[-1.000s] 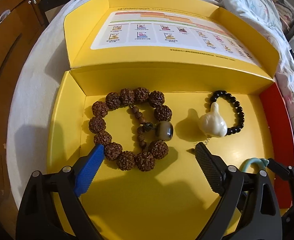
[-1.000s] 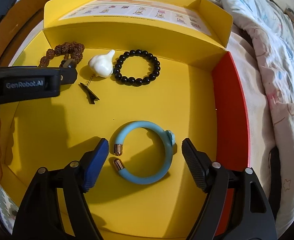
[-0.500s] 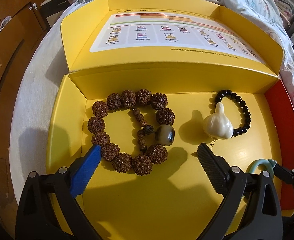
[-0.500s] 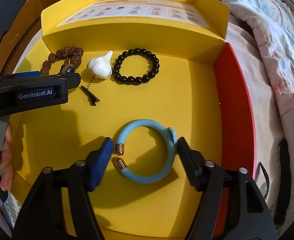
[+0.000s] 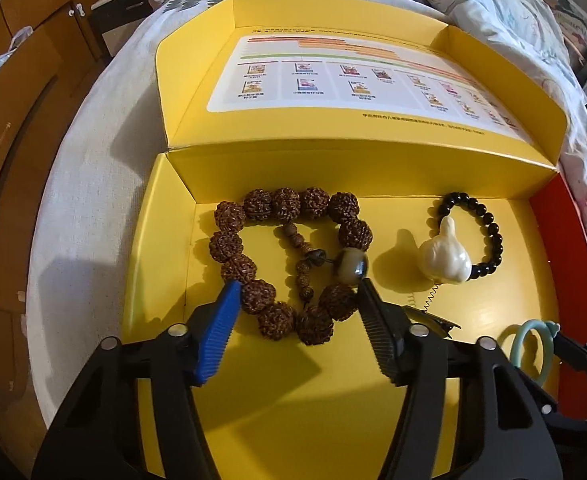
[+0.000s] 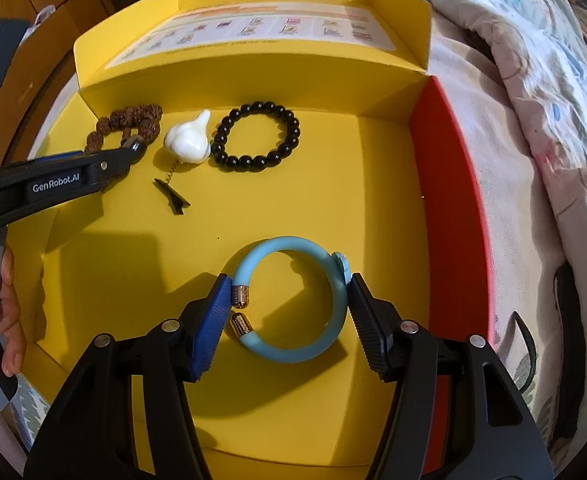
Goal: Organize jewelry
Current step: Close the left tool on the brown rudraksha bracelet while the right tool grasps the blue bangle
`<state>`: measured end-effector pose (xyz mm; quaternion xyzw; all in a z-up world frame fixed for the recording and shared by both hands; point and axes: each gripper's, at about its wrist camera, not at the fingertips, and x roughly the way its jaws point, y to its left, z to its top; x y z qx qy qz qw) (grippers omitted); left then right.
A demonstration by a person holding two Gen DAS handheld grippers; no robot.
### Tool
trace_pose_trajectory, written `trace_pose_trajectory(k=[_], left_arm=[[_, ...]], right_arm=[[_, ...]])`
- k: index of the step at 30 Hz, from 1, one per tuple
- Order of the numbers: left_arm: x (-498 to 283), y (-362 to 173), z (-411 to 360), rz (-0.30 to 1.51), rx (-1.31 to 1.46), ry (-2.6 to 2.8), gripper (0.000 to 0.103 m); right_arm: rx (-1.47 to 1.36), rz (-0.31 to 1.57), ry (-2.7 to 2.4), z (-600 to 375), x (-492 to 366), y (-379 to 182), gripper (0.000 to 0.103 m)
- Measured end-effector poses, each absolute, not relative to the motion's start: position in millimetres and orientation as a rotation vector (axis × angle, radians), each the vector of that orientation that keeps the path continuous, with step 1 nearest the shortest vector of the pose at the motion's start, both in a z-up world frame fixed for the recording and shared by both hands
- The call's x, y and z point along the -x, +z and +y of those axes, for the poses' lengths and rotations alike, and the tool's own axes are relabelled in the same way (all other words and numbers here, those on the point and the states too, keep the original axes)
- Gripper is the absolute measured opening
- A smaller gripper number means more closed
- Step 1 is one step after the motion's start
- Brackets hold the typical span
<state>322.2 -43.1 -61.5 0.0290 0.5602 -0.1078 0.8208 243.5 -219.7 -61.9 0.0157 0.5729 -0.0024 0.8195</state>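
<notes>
jewelry lies on the floor of an open yellow box (image 6: 373, 168), spread across its far half and lower middle. in the left wrist view the brown seed-bead bracelet (image 5: 289, 260) sits at the center of the frame, and the left gripper (image 5: 295, 300) brackets its near end: the jaws are closing, the blue pad touches a bead on the left, while the black pad looks just against a bead on the right, though firm pressure cannot be told. right of it in that view stand a white gourd-shaped charm (image 5: 445, 256) on a thin coiled chain with a black hair clip (image 5: 433, 320), and behind the charm a black bead bracelet (image 5: 469, 236). in the right wrist view the light blue open bangle (image 6: 293, 300) with two gold end caps lies in the lower middle of the frame, clamped in the right gripper (image 6: 287, 306), blue pad against the cap end and black pad against the opposite rim. the box's lid (image 5: 353, 80) folds back at the top of the frame, showing a printed sheet; its right wall (image 6: 449, 184) is red. a hand (image 6: 5, 312) shows at the left edge, and a floral quilt (image 6: 533, 80) fills the right side.
</notes>
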Motion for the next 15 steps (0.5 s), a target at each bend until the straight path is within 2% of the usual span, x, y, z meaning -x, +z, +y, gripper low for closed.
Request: trace_pose_trajectory(k=[5, 7, 8, 9, 10, 13, 14, 15], left_arm=[[-325.4, -56.9, -37.5, 1.197, -0.015, -0.265, 0.047], [-323.9, -53.1, -37.6, 1.193, -0.01, -0.284, 0.04], [-322.1, -51.0, -38.2, 1.194, -0.004, -0.295, 0.032], [-323.1, -51.1, -38.0, 1.203, 0.01, -0.314, 0.017], [-323.8, -51.3, -38.6, 1.216, 0.021, -0.332, 0.015], [-322.4, -52.8, -43.5, 1.206, -0.006, -0.328, 0.016], [-323.2, -54.2, -45.0, 1.205, -0.006, -0.329, 0.021], [-325.0, -56.4, -46.0, 1.205, -0.008, -0.333, 0.031]], right_arm=[[-0.065, 1.196, 0.005, -222.6, -238.6, -49.8, 0.06], [-0.075, 1.192, 0.008, -223.7, -237.8, -47.7, 0.06], [-0.077, 1.193, 0.008, -224.2, -237.0, -47.6, 0.06], [-0.083, 1.189, 0.005, -225.2, -236.9, -47.3, 0.06], [-0.084, 1.191, 0.004, -225.2, -237.5, -47.4, 0.06], [-0.087, 1.196, 0.01, -224.7, -236.6, -48.2, 0.06], [-0.084, 1.196, 0.01, -225.4, -238.1, -48.8, 0.06], [-0.084, 1.195, 0.012, -224.9, -237.7, -48.6, 0.06]])
